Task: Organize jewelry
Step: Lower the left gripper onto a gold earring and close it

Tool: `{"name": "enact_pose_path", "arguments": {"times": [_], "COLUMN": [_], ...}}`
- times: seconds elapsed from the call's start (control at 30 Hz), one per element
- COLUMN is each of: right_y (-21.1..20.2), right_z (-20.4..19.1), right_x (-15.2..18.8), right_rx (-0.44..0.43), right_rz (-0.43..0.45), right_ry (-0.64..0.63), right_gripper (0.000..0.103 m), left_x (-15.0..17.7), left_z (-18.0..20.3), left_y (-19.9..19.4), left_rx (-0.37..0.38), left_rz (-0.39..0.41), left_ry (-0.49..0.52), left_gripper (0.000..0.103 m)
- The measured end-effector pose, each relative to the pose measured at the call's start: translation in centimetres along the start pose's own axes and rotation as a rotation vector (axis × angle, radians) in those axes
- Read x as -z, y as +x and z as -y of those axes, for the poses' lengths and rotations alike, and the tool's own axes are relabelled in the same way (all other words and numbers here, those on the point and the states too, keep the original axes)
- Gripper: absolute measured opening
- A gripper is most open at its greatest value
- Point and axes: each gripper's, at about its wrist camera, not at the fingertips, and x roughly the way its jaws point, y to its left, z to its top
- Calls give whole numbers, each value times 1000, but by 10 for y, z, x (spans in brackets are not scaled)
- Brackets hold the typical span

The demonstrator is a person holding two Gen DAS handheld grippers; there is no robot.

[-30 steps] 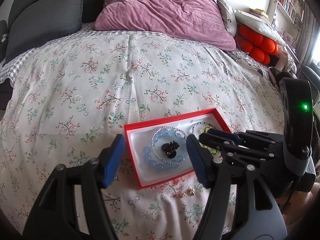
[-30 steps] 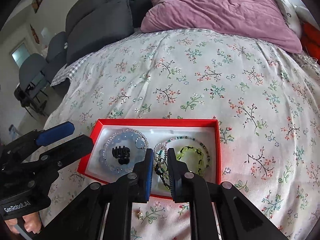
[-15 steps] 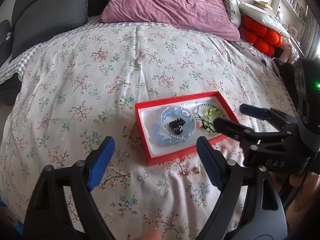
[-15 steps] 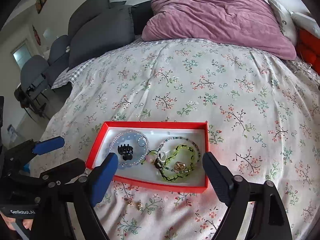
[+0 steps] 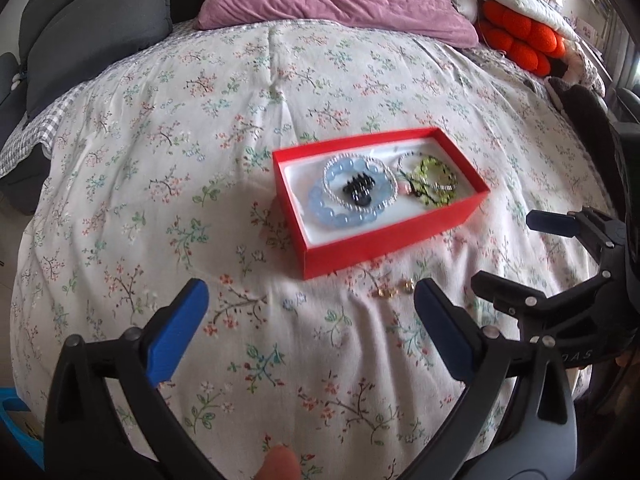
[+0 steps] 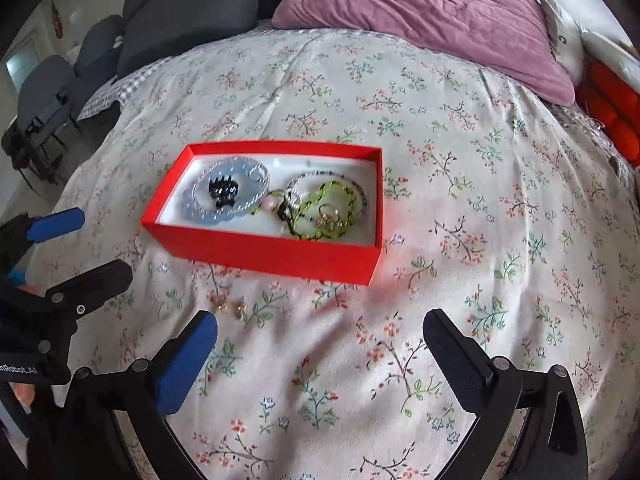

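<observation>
both my left tongs (image 5: 308,300) and right tongs (image 6: 320,332) are opening, nothing between them – the two small earrings (image 6: 230,307) lie on the bedspread just before the red box (image 6: 256,254), so i'd pinch one low and lift gently.

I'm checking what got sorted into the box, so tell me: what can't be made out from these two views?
- Small gold pieces on the bedspread in front of the red box: too small and blurred in both views to tell earrings from rings, or how many.
- Gold item on the green bracelet: right wrist view only, too small to identify; the box wall hides it in the left.
- Green and dark strands: tangled, count unclear.
</observation>
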Motion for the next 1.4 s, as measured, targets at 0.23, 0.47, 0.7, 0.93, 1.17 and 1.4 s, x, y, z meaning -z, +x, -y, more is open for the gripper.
{"name": "enact_pose_path", "arguments": {"times": [0.23, 0.47, 0.7, 0.93, 1.17, 1.4], "right_y": [15, 37, 47, 47, 44, 45], "right_z": [-11, -4, 0, -2, -3, -3], "right_x": [26, 47, 57, 68, 69, 63], "right_rx": [21, 47, 37, 43, 35, 18], "right_rz": [-62, -124, -100, -40, -28, -51], "right_ry": [-96, -118, -122, -137, -156, -176], "right_gripper": [103, 103, 103, 103, 103, 103], "left_x": [29, 47, 45, 36, 33, 25], "left_z": [2, 5, 18, 28, 46, 50], "left_y": [8, 29, 43, 56, 61, 67], "left_rx": [7, 35, 123, 182, 226, 243], "left_rz": [-44, -94, -92, -52, -5, 5], "left_ry": [64, 79, 88, 117, 215, 219], "left_gripper": [102, 102, 102, 77, 53, 27]}}
